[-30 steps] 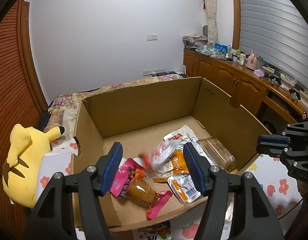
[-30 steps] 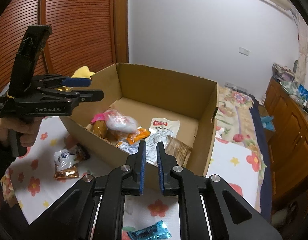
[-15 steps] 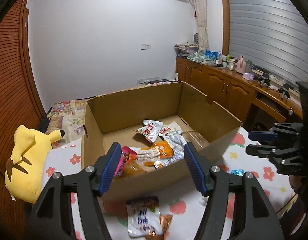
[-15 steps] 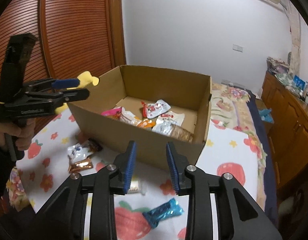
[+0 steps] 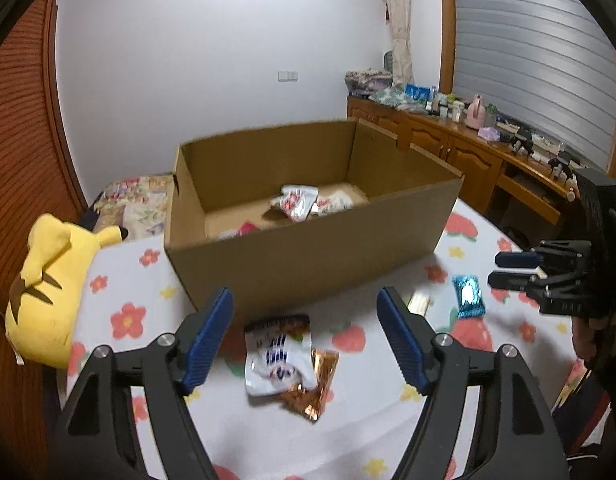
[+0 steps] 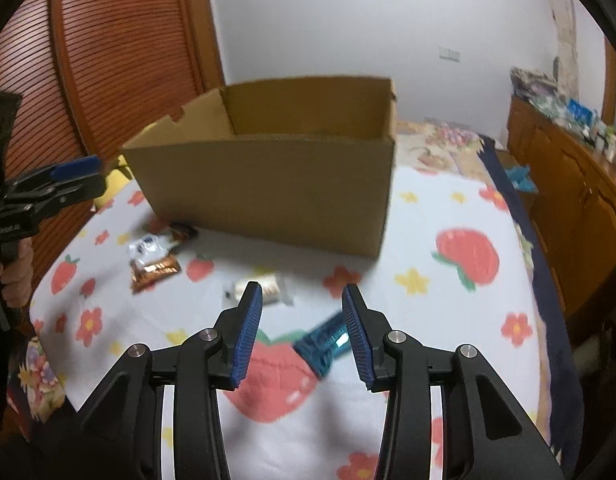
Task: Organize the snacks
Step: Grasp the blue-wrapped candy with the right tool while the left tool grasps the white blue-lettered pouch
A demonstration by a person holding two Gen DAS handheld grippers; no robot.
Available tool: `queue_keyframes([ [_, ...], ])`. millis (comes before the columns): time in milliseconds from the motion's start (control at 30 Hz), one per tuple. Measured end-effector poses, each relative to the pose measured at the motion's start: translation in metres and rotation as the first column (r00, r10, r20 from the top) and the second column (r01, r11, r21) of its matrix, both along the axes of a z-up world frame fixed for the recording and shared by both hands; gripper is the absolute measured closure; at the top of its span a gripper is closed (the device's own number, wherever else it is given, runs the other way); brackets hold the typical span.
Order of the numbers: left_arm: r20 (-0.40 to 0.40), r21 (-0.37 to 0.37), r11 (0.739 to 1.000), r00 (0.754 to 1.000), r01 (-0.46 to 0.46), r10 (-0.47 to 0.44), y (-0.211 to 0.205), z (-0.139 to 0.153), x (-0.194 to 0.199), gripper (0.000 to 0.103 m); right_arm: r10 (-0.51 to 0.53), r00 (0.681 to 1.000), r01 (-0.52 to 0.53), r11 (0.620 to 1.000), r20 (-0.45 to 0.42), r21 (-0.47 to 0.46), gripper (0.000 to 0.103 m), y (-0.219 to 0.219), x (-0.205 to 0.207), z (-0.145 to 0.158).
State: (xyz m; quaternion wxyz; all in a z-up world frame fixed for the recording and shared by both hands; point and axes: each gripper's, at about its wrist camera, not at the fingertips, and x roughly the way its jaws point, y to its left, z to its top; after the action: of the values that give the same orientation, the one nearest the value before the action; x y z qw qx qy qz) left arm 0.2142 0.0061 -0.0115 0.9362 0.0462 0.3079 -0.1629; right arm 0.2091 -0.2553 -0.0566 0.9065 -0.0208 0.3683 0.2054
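A brown cardboard box [image 5: 308, 264] stands on the flowered tablecloth, with several snack packets [image 5: 296, 204] inside. My left gripper [image 5: 306, 332] is open above a white packet [image 5: 278, 356] lying on a copper packet [image 5: 316, 384] in front of the box. My right gripper [image 6: 304, 328] is open, low over a blue packet [image 6: 322, 342]; a pale packet [image 6: 264, 290] lies just beyond it. The box [image 6: 276, 184] fills the middle of the right wrist view, with the white and copper packets [image 6: 154, 260] to its left. The blue packet [image 5: 470, 296] also shows in the left wrist view.
A yellow plush toy [image 5: 48, 288] sits at the table's left edge. A wooden sideboard [image 5: 468, 152] with clutter runs along the right wall. A slatted wooden door [image 6: 120, 60] is behind the box at left. The tablecloth [image 6: 448, 280] is bare to the right of the box.
Both grippers have pulled back and dropped from over the box to the table in front of it. My right gripper has opened from nearly shut to wide.
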Motion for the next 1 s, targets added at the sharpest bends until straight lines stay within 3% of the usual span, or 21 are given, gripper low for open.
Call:
queue_keyframes([
  [233,-0.075,0.009,1.0,0.997,-0.018,0.018,0.005,-0.036,0.008,0.028,-0.04,0.995,0.041,0.999,-0.093,0.014,0.06,-0.014,0.012,-0.03],
  [467,-0.117,0.009,0.999,0.992,-0.04,0.04,0.012,-0.054,0.018,0.028,-0.052,0.988,0.057,0.998,-0.143,0.03,0.06,-0.014,0.025,-0.046],
  [700,-0.139,0.007,0.999,0.989,-0.043,0.044,0.014,-0.062,0.025,0.028,-0.053,0.992,0.05,0.998,-0.112,-0.025,0.059,0.001,0.03,-0.049],
  [800,-0.148,0.014,0.999,0.988,-0.041,0.043,0.013,-0.064,0.029,0.028,-0.05,0.995,0.044,0.996,-0.085,-0.073,0.063,0.009,0.029,-0.051],
  [900,-0.162,0.017,0.999,0.986,-0.044,0.046,0.013,-0.067,0.034,0.028,-0.045,0.997,0.039,0.994,-0.064,-0.098,0.076,0.013,0.027,-0.052],
  [1000,-0.181,0.017,0.999,0.982,-0.048,0.051,0.013,-0.069,0.04,0.028,-0.035,0.998,0.029,0.993,-0.056,-0.11,0.077,0.014,0.025,-0.053],
])
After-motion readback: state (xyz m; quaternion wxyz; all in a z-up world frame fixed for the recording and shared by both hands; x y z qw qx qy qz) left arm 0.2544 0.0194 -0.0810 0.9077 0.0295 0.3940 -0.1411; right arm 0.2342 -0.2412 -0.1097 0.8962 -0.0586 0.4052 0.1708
